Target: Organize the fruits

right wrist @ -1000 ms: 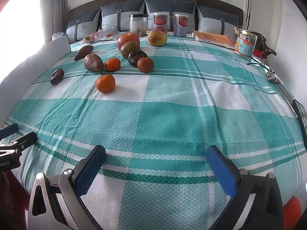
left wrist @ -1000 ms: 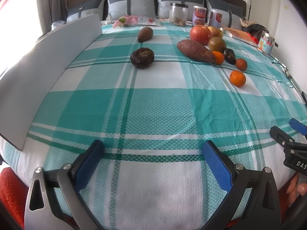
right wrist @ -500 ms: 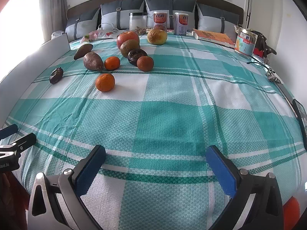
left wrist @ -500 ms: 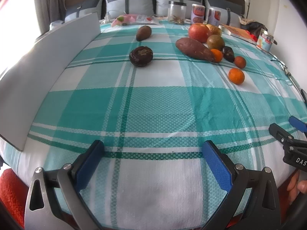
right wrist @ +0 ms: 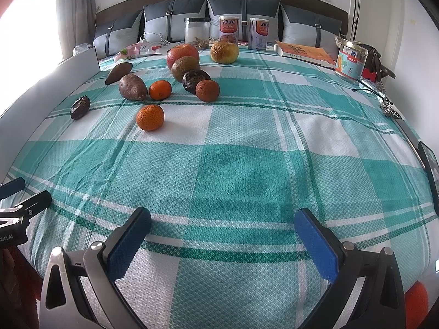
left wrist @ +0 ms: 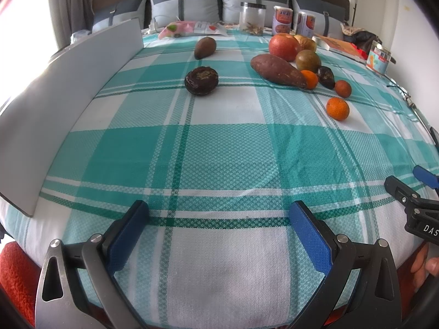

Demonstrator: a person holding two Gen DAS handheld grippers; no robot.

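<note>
Fruits lie on a teal plaid bedspread [left wrist: 219, 150]. In the left wrist view: a dark round fruit [left wrist: 201, 80], an avocado [left wrist: 205, 47], a sweet potato [left wrist: 277, 70], a red apple [left wrist: 284, 47], and several small oranges, the nearest [left wrist: 337, 108] at right. In the right wrist view: the nearest orange [right wrist: 150, 117], a sweet potato [right wrist: 132, 87], the apple [right wrist: 182, 55], a wrinkled yellow fruit [right wrist: 224, 52]. My left gripper [left wrist: 218, 227] is open and empty near the bed's front edge. My right gripper [right wrist: 222, 231] is open and empty, far from the fruits.
A grey board [left wrist: 68, 93] stands along the bed's left side. A jar [right wrist: 196, 33], two cans [right wrist: 228, 29], a book [right wrist: 304, 52] and a tin [right wrist: 351, 59] sit at the back by the pillows. A phone [right wrist: 429, 161] lies at the right edge.
The left gripper's view has shifted slightly; the fruits sit a little lower and closer. The right gripper has barely moved. Both stay open.
</note>
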